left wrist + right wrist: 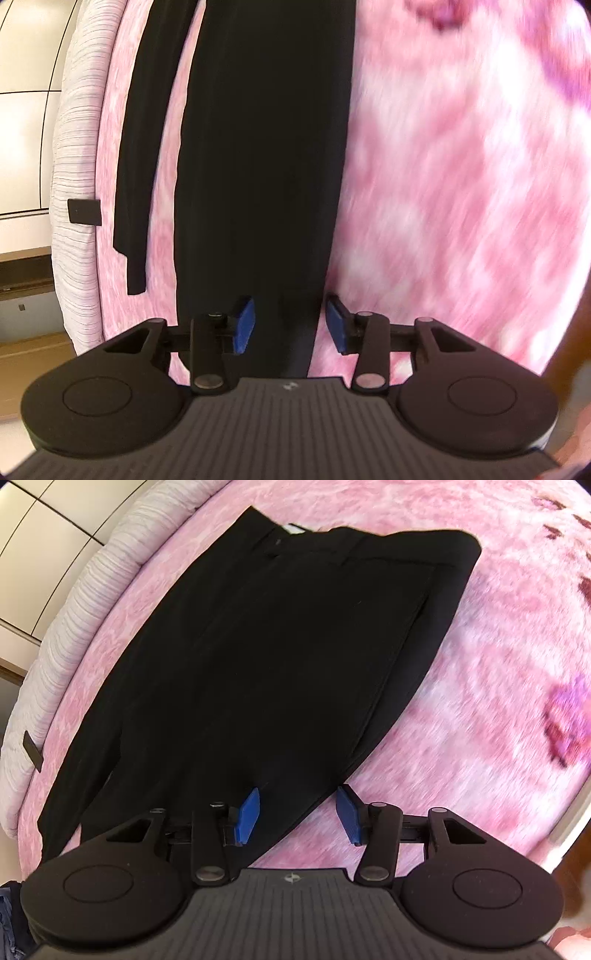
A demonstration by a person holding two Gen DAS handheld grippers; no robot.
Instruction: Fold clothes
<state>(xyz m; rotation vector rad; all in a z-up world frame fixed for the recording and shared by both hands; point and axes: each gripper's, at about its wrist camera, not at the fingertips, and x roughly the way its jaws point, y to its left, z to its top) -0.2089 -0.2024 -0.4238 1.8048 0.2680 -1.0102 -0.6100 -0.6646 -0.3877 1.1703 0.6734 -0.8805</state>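
Black trousers (pixel 273 646) lie flat on a pink fuzzy bed cover (pixel 480 686), waistband at the far end, the legs folded one over the other. In the left wrist view the trousers (pixel 258 166) run away from me as a long dark band, with a narrower black strip (pixel 144 147) to its left. My left gripper (pixel 290 325) is open and empty, its blue pads either side of the near end of the cloth. My right gripper (pixel 298 814) is open and empty over the trousers' right edge.
The bed cover (pixel 443 184) fills the right side. A white ribbed mattress edge (pixel 74 184) with a small black tag (pixel 84 211) runs along the left; it also shows in the right wrist view (pixel 55 657). Cream cabinet panels (pixel 22 129) stand beyond.
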